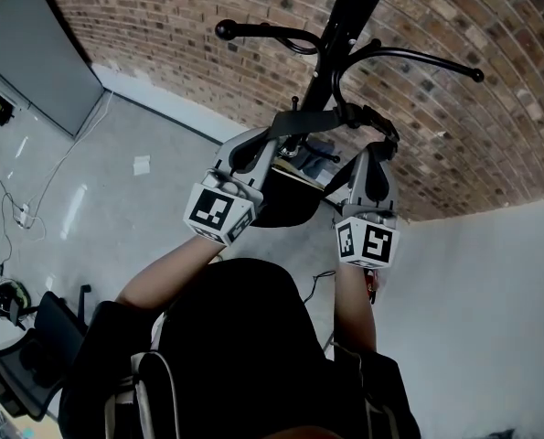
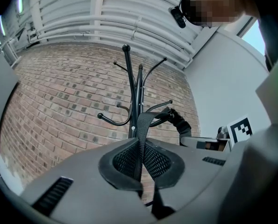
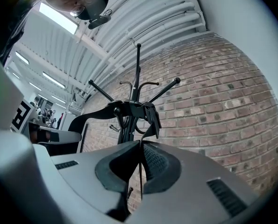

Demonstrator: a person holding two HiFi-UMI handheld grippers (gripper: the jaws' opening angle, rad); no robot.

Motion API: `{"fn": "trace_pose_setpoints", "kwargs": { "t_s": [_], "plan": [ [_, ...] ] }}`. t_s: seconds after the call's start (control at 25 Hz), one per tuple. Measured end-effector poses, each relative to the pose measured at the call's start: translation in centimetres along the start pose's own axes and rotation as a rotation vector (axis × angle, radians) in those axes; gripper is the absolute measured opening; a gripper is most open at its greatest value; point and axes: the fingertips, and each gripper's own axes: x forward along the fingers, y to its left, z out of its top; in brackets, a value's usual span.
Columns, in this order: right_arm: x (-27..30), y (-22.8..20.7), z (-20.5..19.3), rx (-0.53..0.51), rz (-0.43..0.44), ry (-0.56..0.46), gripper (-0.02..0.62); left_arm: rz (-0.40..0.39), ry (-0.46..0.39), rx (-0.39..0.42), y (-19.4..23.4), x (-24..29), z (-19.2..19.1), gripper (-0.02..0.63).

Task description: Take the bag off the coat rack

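A black coat rack stands in front of a brick wall. The black bag hangs below its hooks, between my two grippers. Its webbing strap runs over a curved hook. My left gripper is shut on the strap left of the pole, and the webbing shows pinched between the pads of that gripper. My right gripper is shut on the strap to the pole's right. Seen edge-on, the strap sits between the pads of the right gripper, with a buckle just beyond.
Hook arms with ball ends stick out from the pole at several heights. The brick wall is behind and a white wall is to the right. On the grey floor lie cables and a black chair.
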Motion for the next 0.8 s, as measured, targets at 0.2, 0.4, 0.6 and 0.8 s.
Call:
{"fn": "trace_pose_setpoints", "kwargs": {
  "t_s": [0.2, 0.4, 0.6, 0.8],
  "plan": [
    [-0.7, 0.3, 1.2, -0.01, 0.001, -0.02, 0.02, 0.016, -0.022, -0.029, 0.1, -1.0, 1.2, 0.021],
    [-1.5, 0.3, 2.0, -0.011, -0.009, -0.026, 0.02, 0.032, -0.037, -0.045, 0.4, -2.0, 2.3, 0.021],
    [-2.8, 0.3, 2.5, -0.004, -0.021, -0.035, 0.02, 0.052, -0.048, -0.058, 0.8, -3.3, 2.8, 0.021],
    [-4.1, 0.9, 2.4, -0.002, -0.019, -0.029, 0.02, 0.066, -0.038, -0.072, 1.0, -4.8, 2.3, 0.021]
  ]
}}
